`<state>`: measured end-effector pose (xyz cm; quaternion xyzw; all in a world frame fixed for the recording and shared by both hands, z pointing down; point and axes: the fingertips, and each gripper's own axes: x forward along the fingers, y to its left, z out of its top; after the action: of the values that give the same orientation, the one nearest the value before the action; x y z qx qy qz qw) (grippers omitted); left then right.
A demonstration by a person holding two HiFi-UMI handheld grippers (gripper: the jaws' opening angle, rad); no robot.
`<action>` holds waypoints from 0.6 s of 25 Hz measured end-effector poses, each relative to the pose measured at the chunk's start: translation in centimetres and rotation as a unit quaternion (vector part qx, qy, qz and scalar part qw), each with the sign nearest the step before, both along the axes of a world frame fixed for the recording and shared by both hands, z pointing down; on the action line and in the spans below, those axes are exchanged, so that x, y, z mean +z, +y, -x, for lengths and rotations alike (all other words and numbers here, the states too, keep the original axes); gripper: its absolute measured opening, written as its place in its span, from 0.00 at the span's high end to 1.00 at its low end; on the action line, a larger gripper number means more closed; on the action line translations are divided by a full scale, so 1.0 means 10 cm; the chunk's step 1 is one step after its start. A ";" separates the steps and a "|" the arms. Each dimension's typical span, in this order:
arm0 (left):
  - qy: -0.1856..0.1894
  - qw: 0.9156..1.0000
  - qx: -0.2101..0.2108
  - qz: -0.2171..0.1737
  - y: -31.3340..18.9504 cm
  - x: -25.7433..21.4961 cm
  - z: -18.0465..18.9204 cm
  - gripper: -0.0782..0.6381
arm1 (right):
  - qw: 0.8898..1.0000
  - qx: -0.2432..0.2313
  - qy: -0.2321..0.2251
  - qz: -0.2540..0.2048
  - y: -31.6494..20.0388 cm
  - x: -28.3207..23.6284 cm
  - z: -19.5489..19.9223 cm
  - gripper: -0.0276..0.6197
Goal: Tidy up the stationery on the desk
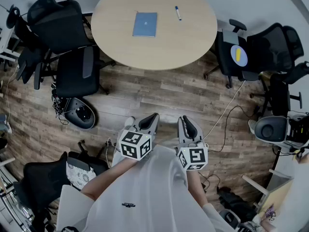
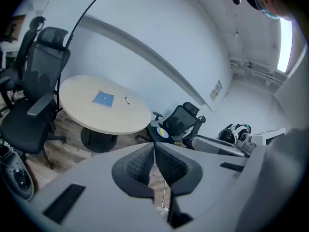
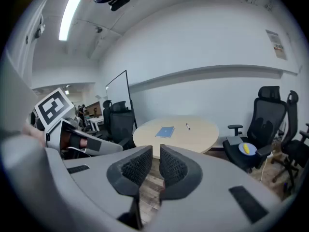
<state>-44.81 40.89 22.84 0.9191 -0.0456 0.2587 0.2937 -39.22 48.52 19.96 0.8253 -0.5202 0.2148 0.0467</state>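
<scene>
- The left gripper (image 2: 154, 146) has its jaws together, the ribbed black pads meeting at the tips with nothing between them.
- The right gripper (image 3: 156, 151) has its jaws all but together; only a thin slit shows between the pads, and nothing is in it.
- In the head view both grippers are held side by side, close to the person's white shirt (image 1: 145, 197), above a wood-plank floor (image 1: 145, 95). Both point toward 12 o'clock.
- A round, pale wooden table (image 1: 154, 50) stands at 12 o'clock from the grippers, well apart from them.
- A thin blue notebook (image 1: 145, 24) lies flat near the table's middle.
- A white pen with a dark blue cap (image 1: 178, 13) lies at 2 o'clock from the notebook, apart from it.
- A black mesh office chair (image 1: 244, 57) stands at 3 o'clock from the table. A round pale blue disc with a yellow piece on it (image 1: 238, 55) rests on its seat.
- More black office chairs (image 1: 63, 37) stand at 9 o'clock from the table.
</scene>
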 end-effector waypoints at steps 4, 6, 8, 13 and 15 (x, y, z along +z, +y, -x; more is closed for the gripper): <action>-0.001 0.998 -0.041 -0.039 0.68 0.03 -0.83 0.85 | 0.996 -0.059 0.069 0.021 0.63 0.07 -0.84 0.85; 0.000 0.995 -0.083 -0.049 1.00 -0.06 -1.03 0.85 | 0.994 -0.089 0.056 0.011 0.89 -0.01 -1.11 0.86; -0.003 0.992 -0.119 -0.042 1.37 -0.16 -1.12 0.85 | 0.992 -0.118 0.051 0.006 1.15 -0.12 -1.28 0.86; -0.032 0.989 -0.132 -0.057 1.93 -0.15 -1.42 0.85 | 0.991 -0.131 0.015 -0.011 1.52 -0.18 -1.74 0.86; -0.030 0.988 -0.135 -0.064 2.01 -0.16 -1.52 0.85 | 0.989 -0.144 -0.006 -0.034 1.58 -0.21 -1.78 0.86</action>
<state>-29.61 60.96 21.19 0.9134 -0.1947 0.2402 0.2649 -21.46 64.29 17.86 0.7417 -0.6407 0.1929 0.0459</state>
